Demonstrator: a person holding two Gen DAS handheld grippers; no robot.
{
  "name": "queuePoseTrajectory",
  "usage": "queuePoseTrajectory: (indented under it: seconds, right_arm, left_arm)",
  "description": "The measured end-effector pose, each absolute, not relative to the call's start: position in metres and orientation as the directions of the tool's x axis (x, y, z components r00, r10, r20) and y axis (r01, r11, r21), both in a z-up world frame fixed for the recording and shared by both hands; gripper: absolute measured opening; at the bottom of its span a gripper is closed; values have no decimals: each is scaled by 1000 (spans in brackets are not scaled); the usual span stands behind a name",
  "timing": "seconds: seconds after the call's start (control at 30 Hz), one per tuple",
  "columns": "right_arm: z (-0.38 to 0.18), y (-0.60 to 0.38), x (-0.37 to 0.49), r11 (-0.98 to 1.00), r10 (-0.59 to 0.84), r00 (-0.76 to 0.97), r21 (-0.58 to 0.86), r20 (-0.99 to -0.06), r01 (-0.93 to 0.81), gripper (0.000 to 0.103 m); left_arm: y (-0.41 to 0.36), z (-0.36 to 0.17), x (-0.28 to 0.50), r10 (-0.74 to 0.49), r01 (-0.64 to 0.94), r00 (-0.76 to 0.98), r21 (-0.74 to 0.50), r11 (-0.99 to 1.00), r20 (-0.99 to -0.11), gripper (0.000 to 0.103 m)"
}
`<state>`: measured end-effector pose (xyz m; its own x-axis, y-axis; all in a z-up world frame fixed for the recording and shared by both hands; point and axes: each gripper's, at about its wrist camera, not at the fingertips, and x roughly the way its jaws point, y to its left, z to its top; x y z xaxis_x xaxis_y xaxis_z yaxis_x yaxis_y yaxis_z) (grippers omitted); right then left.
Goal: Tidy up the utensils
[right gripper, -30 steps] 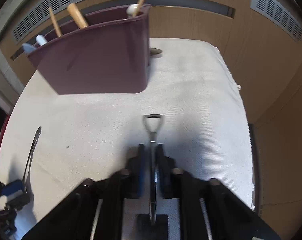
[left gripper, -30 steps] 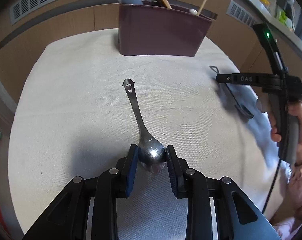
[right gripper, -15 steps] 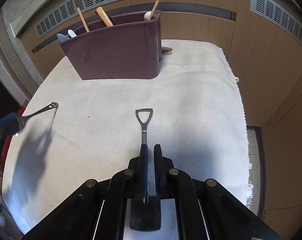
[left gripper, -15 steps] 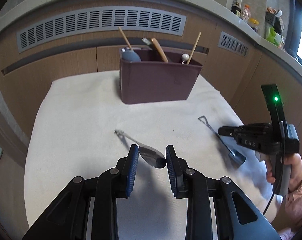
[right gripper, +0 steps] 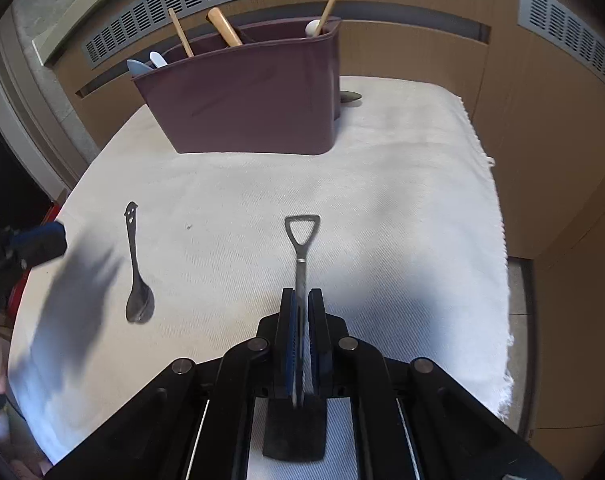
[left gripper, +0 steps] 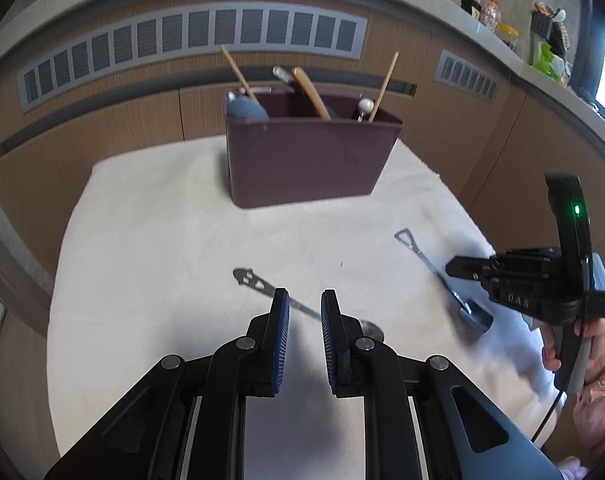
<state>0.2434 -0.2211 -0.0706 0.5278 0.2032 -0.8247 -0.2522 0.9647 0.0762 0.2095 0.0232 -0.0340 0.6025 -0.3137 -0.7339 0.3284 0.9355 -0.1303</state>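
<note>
Two grippers are counted: the left gripper (left gripper: 305, 316) and the right gripper (right gripper: 301, 312). One maroon caddy (left gripper: 306, 160) is seen on one white cloth (left gripper: 162, 248). Two metal utensils are counted outside the caddy: one smiley-handled spoon (right gripper: 136, 276) and one shovel-shaped spoon (right gripper: 301, 248). At least five handles are counted in the caddy (three wooden), and two wall vents (left gripper: 190, 40) are visible in the left wrist view.
</note>
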Motion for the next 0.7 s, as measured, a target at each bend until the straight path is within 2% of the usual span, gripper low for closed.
queuePoseTrajectory:
  seconds: [0.1, 0.23, 0.27, 0.37, 0.4, 0.47, 0.7]
  right_arm:
    - [-75, -209, 258, 964, 178, 522, 42, -834, -262, 8]
    - [-71, -202, 259, 955, 174, 519, 14, -837, -297, 28]
    - [-68, -204, 253, 950, 187, 521, 18, -833, -313, 34]
    - [-59, -215, 217, 946, 202, 542, 20, -816, -322, 42]
    - [-59, -218, 204, 947, 207, 549, 26, -810, -320, 43]
    - [-59, -226, 180, 954, 208, 567, 37, -797, -298, 54]
    - [-71, -234, 150, 981, 165, 626, 62, -762, -183, 55]
  left_arm:
    - [25, -43, 211, -307, 318, 579, -138, 938, -755, 18]
    - [32, -55, 214, -298, 292, 547, -155, 944, -783, 21]
    - [34, -58, 214, -292, 285, 541, -154, 946, -789, 26]
    - [38, -64, 213, -286, 279, 535, -153, 948, -795, 43]
    - [39, -66, 213, -282, 276, 533, -152, 949, -798, 44]
    - [38, -71, 216, -281, 264, 527, -160, 951, -802, 44]
    - [24, -68, 214, -333, 282, 528, -209, 936, -781, 46]
